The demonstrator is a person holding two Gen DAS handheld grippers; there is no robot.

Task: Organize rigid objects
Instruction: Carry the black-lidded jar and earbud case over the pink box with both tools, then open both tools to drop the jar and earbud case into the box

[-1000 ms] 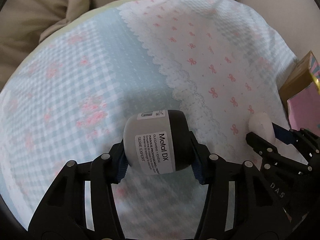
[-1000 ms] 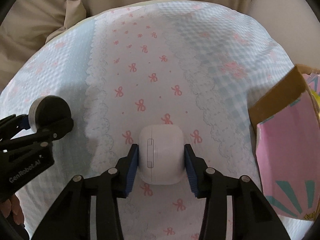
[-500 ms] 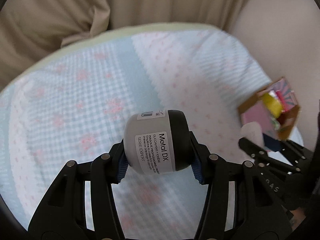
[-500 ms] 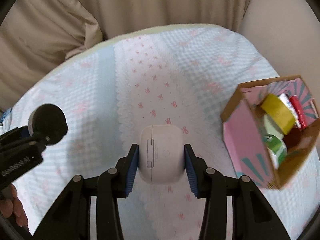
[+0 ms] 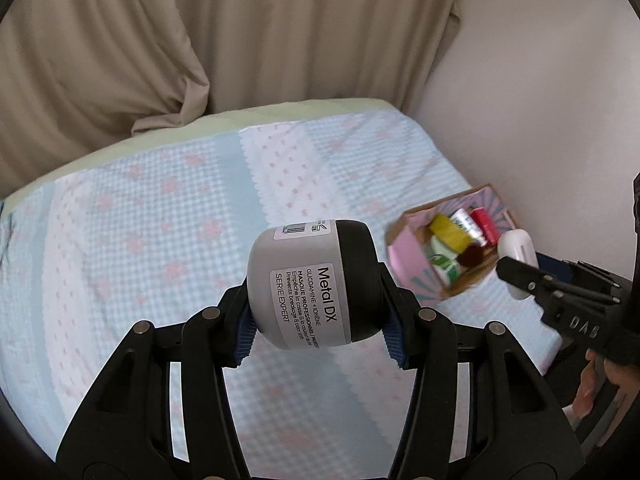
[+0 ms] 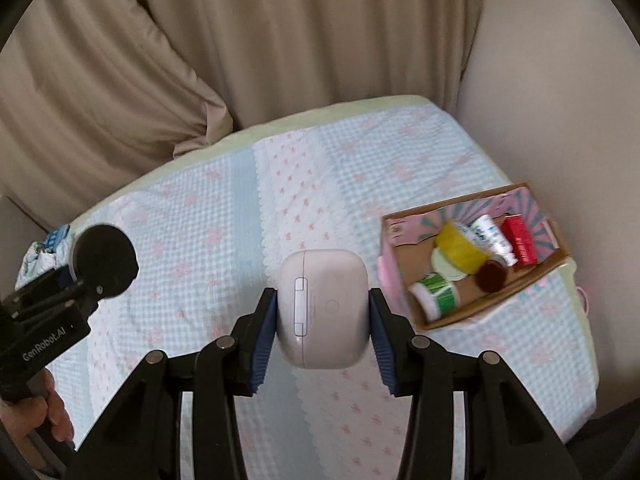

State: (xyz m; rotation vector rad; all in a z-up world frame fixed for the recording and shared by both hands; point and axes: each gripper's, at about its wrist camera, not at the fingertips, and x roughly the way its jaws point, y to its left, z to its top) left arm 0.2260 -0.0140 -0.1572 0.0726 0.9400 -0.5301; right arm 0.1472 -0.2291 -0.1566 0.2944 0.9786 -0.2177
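Note:
My left gripper [image 5: 320, 326] is shut on a grey jar [image 5: 296, 288] with a black lid and a "Metal DX" label, held high above the bed. My right gripper [image 6: 322, 334] is shut on a white rounded case [image 6: 322, 308], also held above the bed. A pink cardboard box [image 6: 404, 228] lies at the bed's right side, to the right of both grippers. It holds several items, among them a yellow roll [image 6: 458, 246], a green-labelled jar [image 6: 436, 298] and a red box [image 6: 520, 240]. The box also shows in the left wrist view [image 5: 404, 256].
The bed has a blue and pink checked cover [image 6: 200, 220]. Beige curtains [image 6: 260, 40] hang behind it and a plain wall [image 6: 560, 80] stands at the right. A small blue and white item [image 6: 44, 252] lies at the bed's far left edge.
Both grippers have risen well above the bed with their objects still held. The whole box and its contents have come into view.

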